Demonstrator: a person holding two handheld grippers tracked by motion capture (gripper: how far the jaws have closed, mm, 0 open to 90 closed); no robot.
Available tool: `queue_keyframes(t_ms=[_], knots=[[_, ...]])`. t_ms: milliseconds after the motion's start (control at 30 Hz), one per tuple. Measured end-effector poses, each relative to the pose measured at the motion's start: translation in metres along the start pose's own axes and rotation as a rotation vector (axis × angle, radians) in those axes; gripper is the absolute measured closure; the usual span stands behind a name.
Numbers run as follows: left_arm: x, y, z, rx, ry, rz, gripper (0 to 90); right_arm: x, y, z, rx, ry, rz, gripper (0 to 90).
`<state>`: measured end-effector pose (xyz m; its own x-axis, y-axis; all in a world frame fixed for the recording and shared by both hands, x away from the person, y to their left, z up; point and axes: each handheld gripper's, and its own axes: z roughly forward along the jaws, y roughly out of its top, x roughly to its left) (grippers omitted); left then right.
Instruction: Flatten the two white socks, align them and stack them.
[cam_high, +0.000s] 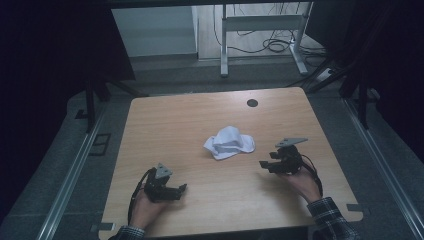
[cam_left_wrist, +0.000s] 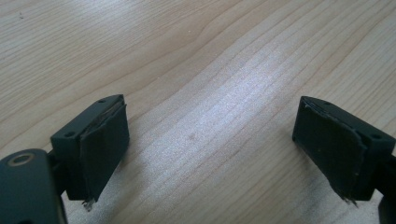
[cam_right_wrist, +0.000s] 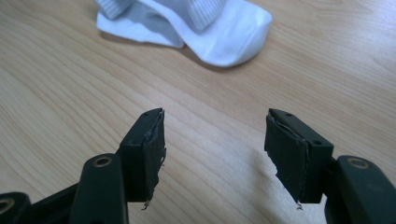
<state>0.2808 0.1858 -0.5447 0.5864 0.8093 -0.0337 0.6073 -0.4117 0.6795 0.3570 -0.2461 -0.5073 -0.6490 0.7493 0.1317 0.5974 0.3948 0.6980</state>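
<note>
Both claws, left (cam_high: 181, 188) and right (cam_high: 263, 164), spread empty; white cloth (cam_high: 229, 142), possibly socks, lies between.

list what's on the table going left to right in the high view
left gripper → white sock → right gripper; the dark round hole near the far edge overlaps the sock's span, so it is left out.

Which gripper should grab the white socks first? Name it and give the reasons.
Right. The right gripper sits closer to the white socks, its open jaws face them, and they lie just ahead in its own view. The left gripper, also open, faces bare wooden table.
</note>
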Motion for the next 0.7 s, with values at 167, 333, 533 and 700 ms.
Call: queue_keyframes(t_ms=[167, 333, 533, 700], knots=[[0.000, 0.000, 0.000, 0.000, 0.000, 0.000, 10.8, -0.002, 0.009, 0.002, 0.004, -0.002, 0.001, 38.3], [0.000, 0.000, 0.000, 0.000, 0.000, 0.000, 10.8, -0.002, 0.022, 0.004, -0.009, 0.006, -0.009, 41.4], [0.000, 0.000, 0.000, 0.000, 0.000, 0.000, 10.8, -0.001, 0.034, 0.008, -0.020, 0.008, -0.015, 42.4], [0.000, 0.000, 0.000, -0.001, 0.000, 0.000, 10.8, 0.000, 0.049, 0.014, -0.028, 0.001, -0.016, 42.4]])
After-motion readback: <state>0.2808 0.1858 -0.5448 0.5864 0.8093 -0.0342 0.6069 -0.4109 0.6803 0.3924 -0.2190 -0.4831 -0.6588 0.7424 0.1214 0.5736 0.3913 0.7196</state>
